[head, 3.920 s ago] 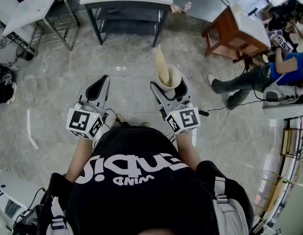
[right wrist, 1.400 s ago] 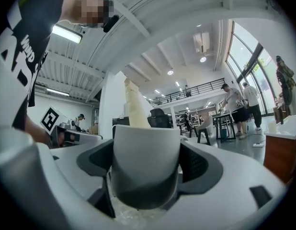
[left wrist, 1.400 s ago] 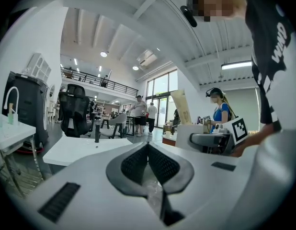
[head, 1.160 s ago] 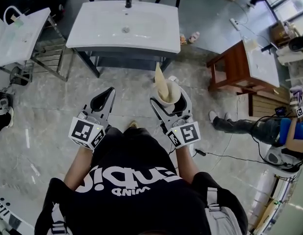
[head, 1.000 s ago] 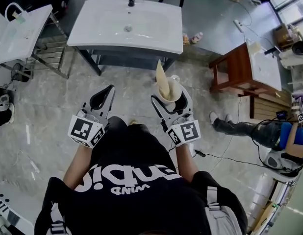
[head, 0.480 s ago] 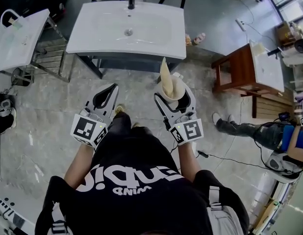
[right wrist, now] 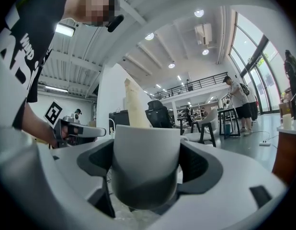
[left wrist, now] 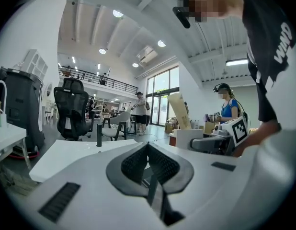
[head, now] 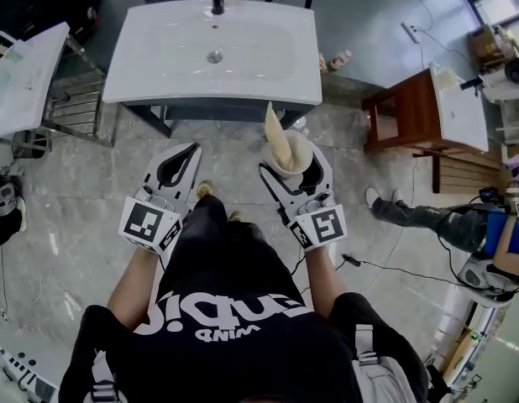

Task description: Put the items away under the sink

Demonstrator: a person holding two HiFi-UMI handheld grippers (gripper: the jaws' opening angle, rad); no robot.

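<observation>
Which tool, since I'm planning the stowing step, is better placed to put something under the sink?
Right. The right tool is shut on the white cup, facing the sink; the left tool is shut on nothing.

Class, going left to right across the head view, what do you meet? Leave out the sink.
White table → left gripper → right gripper holding the cup → wooden stand.

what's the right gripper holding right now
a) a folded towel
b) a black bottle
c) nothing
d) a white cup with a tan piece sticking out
D: the right gripper has its jaws closed on a white cup, with a tan piece rising out of the top.
</observation>
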